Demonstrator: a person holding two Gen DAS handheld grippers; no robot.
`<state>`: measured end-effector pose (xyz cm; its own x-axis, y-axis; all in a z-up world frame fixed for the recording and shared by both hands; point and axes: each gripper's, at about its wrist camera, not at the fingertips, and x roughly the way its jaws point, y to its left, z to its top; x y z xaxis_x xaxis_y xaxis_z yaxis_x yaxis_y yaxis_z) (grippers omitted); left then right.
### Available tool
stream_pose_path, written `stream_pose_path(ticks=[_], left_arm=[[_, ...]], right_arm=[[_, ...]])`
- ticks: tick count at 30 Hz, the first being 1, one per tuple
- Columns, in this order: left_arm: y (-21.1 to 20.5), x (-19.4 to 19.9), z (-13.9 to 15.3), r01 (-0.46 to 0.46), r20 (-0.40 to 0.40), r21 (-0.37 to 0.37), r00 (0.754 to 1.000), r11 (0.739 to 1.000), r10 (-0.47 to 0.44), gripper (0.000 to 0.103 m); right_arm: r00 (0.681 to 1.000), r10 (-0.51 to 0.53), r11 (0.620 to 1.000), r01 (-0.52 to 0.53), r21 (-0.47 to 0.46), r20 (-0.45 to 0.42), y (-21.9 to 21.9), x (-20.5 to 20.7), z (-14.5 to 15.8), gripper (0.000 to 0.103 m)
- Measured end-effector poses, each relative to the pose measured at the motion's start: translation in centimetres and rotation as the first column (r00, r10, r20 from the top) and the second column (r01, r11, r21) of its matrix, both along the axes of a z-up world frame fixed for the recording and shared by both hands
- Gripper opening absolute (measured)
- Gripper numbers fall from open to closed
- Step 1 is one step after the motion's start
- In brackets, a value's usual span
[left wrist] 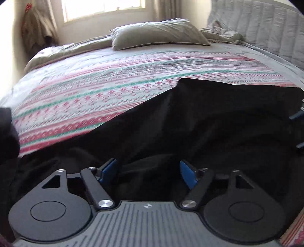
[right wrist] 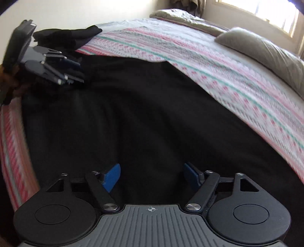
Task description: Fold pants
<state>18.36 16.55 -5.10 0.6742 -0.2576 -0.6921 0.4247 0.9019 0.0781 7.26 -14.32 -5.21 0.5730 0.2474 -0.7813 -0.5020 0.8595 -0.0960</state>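
The black pants (left wrist: pixel 218 117) lie spread on the patterned bed cover (left wrist: pixel 106 91), filling the near half of both views; in the right wrist view the pants (right wrist: pixel 144 114) stretch from me toward the left gripper. My left gripper (left wrist: pixel 149 171) is open just above the black cloth, blue pads apart. My right gripper (right wrist: pixel 152 175) is open over the cloth too. The left gripper also shows in the right wrist view (right wrist: pixel 76 71) at the pants' far left end, low against the cloth.
A folded black garment (right wrist: pixel 70 36) lies on the bed cover's far left corner. A grey pillow (left wrist: pixel 159 34) and rumpled bedding (left wrist: pixel 222 30) lie at the head of the bed. A padded headboard (left wrist: pixel 266 24) and a window (left wrist: pixel 102 7) stand behind.
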Motion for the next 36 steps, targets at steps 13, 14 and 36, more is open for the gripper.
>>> stream_pose_path(ticks=[13,14,36], left_arm=[[-0.6,-3.3,0.8,-0.146,-0.012,0.076,0.989,0.986,0.147,0.084],[-0.8,-3.5,1.2,-0.158,-0.016,0.078,0.987,0.984,0.16,0.084],[-15.5,-7.5,3.9,-0.062,-0.112,-0.209,0.993,0.976,0.039,0.103]], right_arm=[[0.969,-0.218,0.975,0.222,0.02,-0.118,-13.4,-7.3,0.3,0.095],[0.961,-0.247,0.968,0.25,0.012,-0.127,-13.7,-7.5,0.6,0.095],[0.564,-0.825,0.538,0.808,0.238,-0.049,-31.4,-11.9,3.4,0.096]])
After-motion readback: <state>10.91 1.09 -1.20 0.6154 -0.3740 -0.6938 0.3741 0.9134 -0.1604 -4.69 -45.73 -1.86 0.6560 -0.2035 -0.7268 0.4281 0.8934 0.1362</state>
